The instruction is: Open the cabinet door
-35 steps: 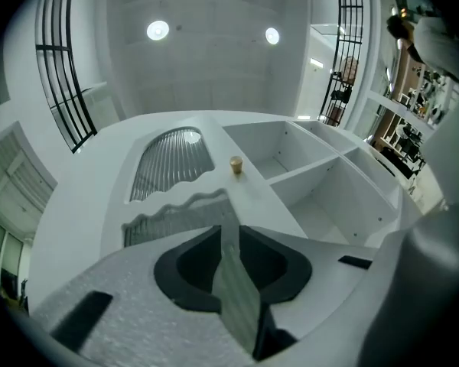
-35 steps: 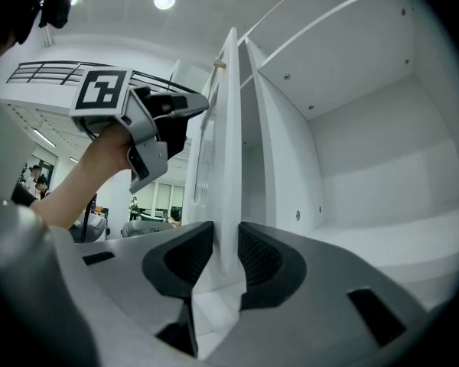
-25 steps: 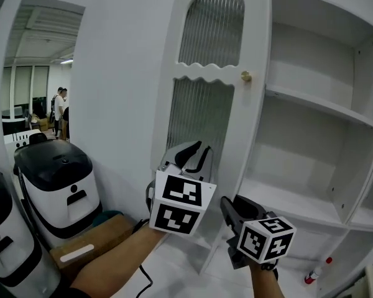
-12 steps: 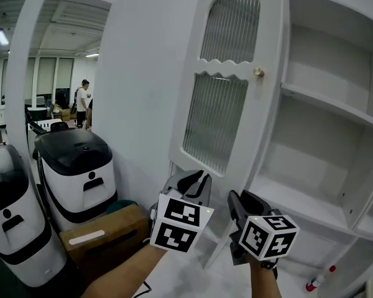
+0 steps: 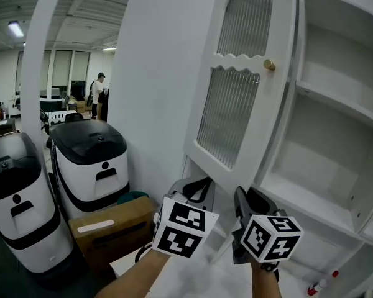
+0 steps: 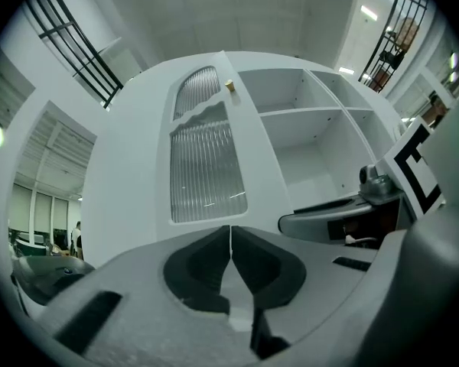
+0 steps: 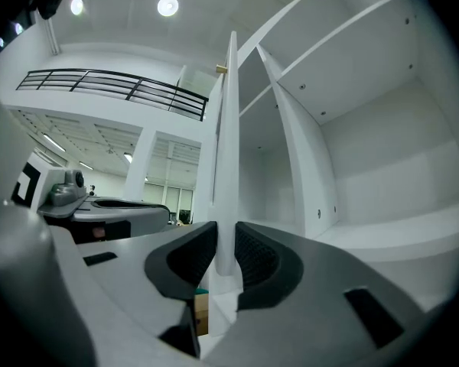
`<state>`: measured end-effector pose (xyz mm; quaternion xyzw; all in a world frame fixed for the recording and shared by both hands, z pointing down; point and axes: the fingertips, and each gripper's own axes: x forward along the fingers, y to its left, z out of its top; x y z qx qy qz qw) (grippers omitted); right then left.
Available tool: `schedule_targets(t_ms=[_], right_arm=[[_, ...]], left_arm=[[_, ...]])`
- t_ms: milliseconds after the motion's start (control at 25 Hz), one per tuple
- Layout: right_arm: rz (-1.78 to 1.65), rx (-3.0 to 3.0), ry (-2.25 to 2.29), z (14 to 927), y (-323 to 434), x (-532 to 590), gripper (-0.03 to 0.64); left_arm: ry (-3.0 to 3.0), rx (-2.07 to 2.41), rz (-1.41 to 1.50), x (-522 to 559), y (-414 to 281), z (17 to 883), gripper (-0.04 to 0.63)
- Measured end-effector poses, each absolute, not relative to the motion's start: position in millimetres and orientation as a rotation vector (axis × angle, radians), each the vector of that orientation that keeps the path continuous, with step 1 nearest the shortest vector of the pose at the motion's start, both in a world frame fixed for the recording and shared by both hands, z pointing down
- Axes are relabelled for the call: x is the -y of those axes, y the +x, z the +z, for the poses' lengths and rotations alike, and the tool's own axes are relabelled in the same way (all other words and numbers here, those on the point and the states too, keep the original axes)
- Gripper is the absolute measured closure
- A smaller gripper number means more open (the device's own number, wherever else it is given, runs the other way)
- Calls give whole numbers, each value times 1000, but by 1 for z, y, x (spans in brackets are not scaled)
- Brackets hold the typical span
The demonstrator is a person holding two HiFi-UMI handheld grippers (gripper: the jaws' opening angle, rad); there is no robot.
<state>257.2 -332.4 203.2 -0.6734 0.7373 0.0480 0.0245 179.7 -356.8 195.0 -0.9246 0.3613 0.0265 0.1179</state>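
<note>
The cabinet door (image 5: 236,104) stands swung out to the left of the open cabinet, with its ribbed glass panels and small brass knob (image 5: 269,64) facing the room. The bare white shelves (image 5: 336,104) are exposed on the right. Compared with a second ago, more of the door's front face shows, and it sits further right in the head view.

The left gripper (image 6: 230,232) was raised in front of the lower glass panel with its jaws spread. It is now lower, under the door's bottom edge. Its jaws have just been closing and are together, with only a hairline slit between them and nothing held.

The right gripper (image 7: 226,239) has hardly shifted, staying low and just right of the left one. Its jaws have also just been closing. The door's thin edge stands upright between them, and the pads lie against both faces with no gap showing.

On the far left, two white-and-black machines (image 5: 90,160) and a cardboard box (image 5: 112,228) beside them now take up more of the view. A person (image 5: 99,92) stands well back in the room beyond.
</note>
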Motion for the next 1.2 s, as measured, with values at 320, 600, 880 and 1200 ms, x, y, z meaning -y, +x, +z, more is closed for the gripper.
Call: schedule_targets(t_ms=[320, 600, 880, 1200], right_arm=[[134, -2322, -2041, 201, 235, 324, 545], [138, -2316, -2046, 203, 209, 321, 548], [152, -2277, -2080, 203, 188, 317, 549], [149, -2259, -2095, 204, 163, 315, 549]], left_arm=[[-2689, -1109, 68, 341, 162, 193, 577], [-2705, -1108, 58, 338, 133, 202, 577], [-2728, -1054, 89, 335, 113, 203, 577], [-2788, -1006, 134, 334, 94, 204, 577]])
